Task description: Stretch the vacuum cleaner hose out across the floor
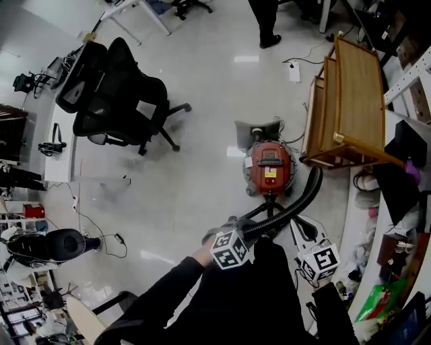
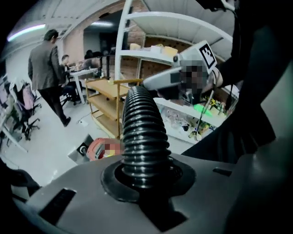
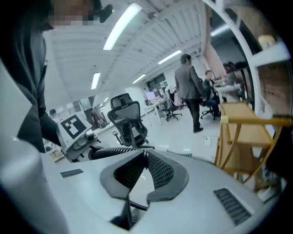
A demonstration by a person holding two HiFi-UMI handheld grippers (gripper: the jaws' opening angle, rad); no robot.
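Observation:
A red canister vacuum cleaner [image 1: 269, 168] stands on the pale floor beside a wooden shelf. Its black ribbed hose [image 1: 304, 197] arcs from the canister's right side down to my left gripper [image 1: 244, 236]. In the left gripper view the hose [image 2: 141, 137] rises straight out of the jaws, and my left gripper [image 2: 144, 176] is shut on it. My right gripper [image 1: 311, 253] is held just to the right, off the hose. In the right gripper view its meshed pads meet at the tips, so my right gripper [image 3: 145, 155] is shut with nothing seen between them. The hose's far end is hidden.
A wooden shelf unit [image 1: 350, 108] stands right of the vacuum. Two black office chairs [image 1: 128, 101] are at the upper left, with loose cables [image 1: 101, 236] on the floor below them. A person [image 1: 266, 20] stands at the top. Cluttered white shelving [image 2: 183, 27] lines the right side.

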